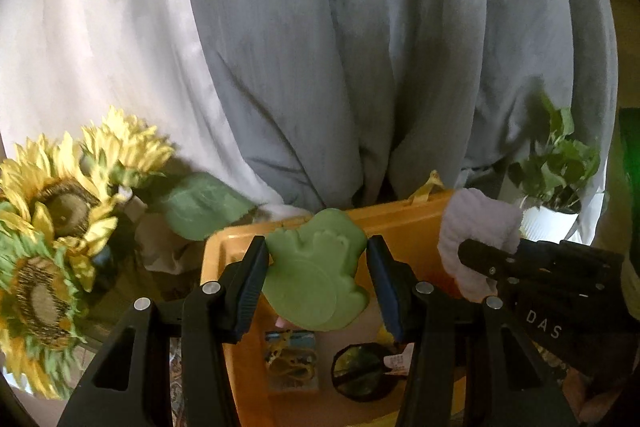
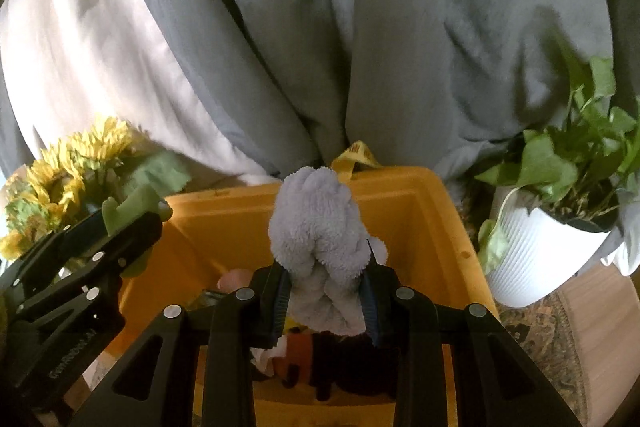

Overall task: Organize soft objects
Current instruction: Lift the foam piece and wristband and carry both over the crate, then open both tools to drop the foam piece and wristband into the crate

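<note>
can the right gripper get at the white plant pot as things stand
Probably not yet. The path to the white plant pot, beside the yellow bin, looks free, but the right gripper has its jaws shut on the grey fluffy toy, so it would likely need to drop that first.

Black hand-held gripper (image 1: 316, 283), silver screws

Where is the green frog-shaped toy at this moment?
The green frog toy is clamped in the left gripper, held over the yellow bin, left of the grey towel in the right gripper.
</note>
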The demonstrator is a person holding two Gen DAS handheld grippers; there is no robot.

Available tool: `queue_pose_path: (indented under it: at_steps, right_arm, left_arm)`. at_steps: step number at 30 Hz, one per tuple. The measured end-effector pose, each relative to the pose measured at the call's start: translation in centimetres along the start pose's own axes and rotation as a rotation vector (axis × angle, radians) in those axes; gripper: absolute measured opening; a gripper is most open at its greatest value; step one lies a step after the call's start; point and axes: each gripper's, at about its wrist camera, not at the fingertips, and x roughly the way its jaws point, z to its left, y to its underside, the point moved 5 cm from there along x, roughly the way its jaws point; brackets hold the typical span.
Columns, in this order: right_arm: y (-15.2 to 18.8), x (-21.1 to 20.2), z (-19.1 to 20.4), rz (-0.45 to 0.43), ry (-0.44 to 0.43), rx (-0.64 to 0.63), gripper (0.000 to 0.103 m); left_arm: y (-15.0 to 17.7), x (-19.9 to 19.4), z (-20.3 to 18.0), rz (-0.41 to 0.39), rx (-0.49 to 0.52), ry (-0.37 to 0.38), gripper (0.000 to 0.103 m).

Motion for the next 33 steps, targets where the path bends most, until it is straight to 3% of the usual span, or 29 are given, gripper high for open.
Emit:
queue_pose_path:
  at_steps: [9,13,20,27,29,33]
  right_arm:
    - [0.4,2.2,-0.3,0.087,-0.022,0.007,0.034]
    - [0.6,2.7,-0.4,0.111,-0.029,0.025,0.051]
    - [0.9,2.9,-0.9,0.139,-0.027,0.063,0.056]
    - [0.1,0.0,-0.6,0.071,-0.013,0.066,0.06]
    - [-0.2,-1.4,-0.5,0.041,0.006,0.052,0.066]
    - [-0.3,-4.7,-0.2,-0.031,0.05,0.03,0.07]
  left_arm:
    - [1.0,2.6,0.2,0.1,-0.011,0.026,0.05]
    - [1.0,2.8,0.0,0.105,-0.008,0.03,0.06]
    - [1.0,1.6,0.1,0.094,-0.019,0.02,0.064]
    - [0.3,-1.9,0.7,0.051,-0.038,-0.028,0.071]
    - [0.2,-3.5,0.7,0.032,-0.036,-0.05,0.072]
    - [0.2,-6.7,0.5,0.003,-0.034,-0.095,0.079]
